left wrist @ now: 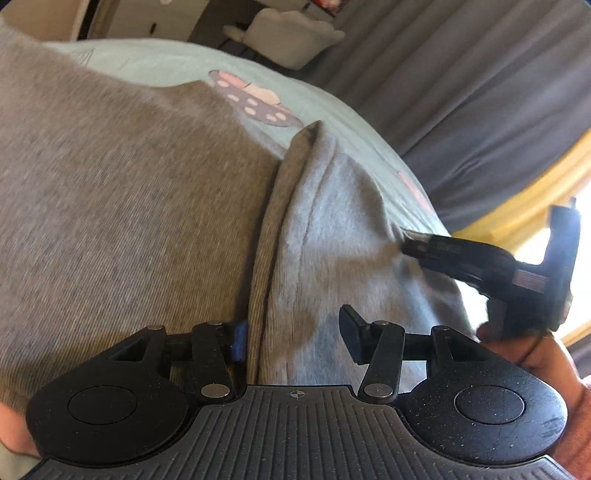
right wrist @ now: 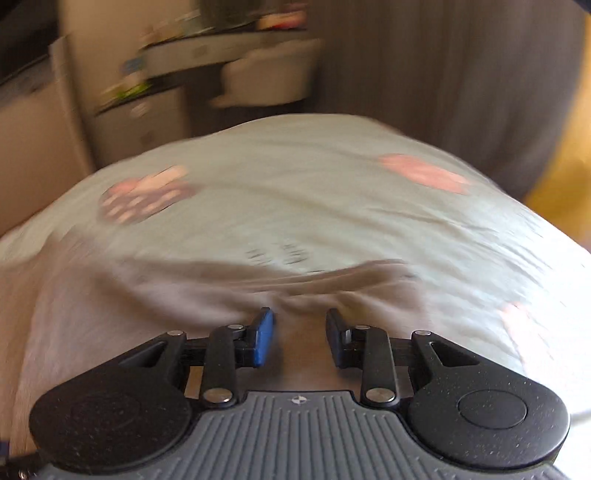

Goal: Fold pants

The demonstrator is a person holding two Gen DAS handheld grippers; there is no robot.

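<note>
The grey pants [left wrist: 110,206] lie on a pale green bed sheet [left wrist: 173,66] and fill most of the left wrist view. A folded-over layer with a ribbed band [left wrist: 273,229] runs up between the jaws of my left gripper [left wrist: 295,338], which stand apart around the cloth. My right gripper [left wrist: 406,240] comes in from the right of that view with its tips pinching the cloth. In the blurred right wrist view my right gripper [right wrist: 300,338] has its jaws somewhat apart with the pants' edge [right wrist: 295,306] bunched between them.
The sheet [right wrist: 332,206] has pink mushroom prints [left wrist: 255,99]. Grey curtains [left wrist: 461,92] and a yellow band [left wrist: 535,199] stand beyond the bed's right edge. A pale chair [left wrist: 288,33] and shelving [right wrist: 155,85] stand behind the bed.
</note>
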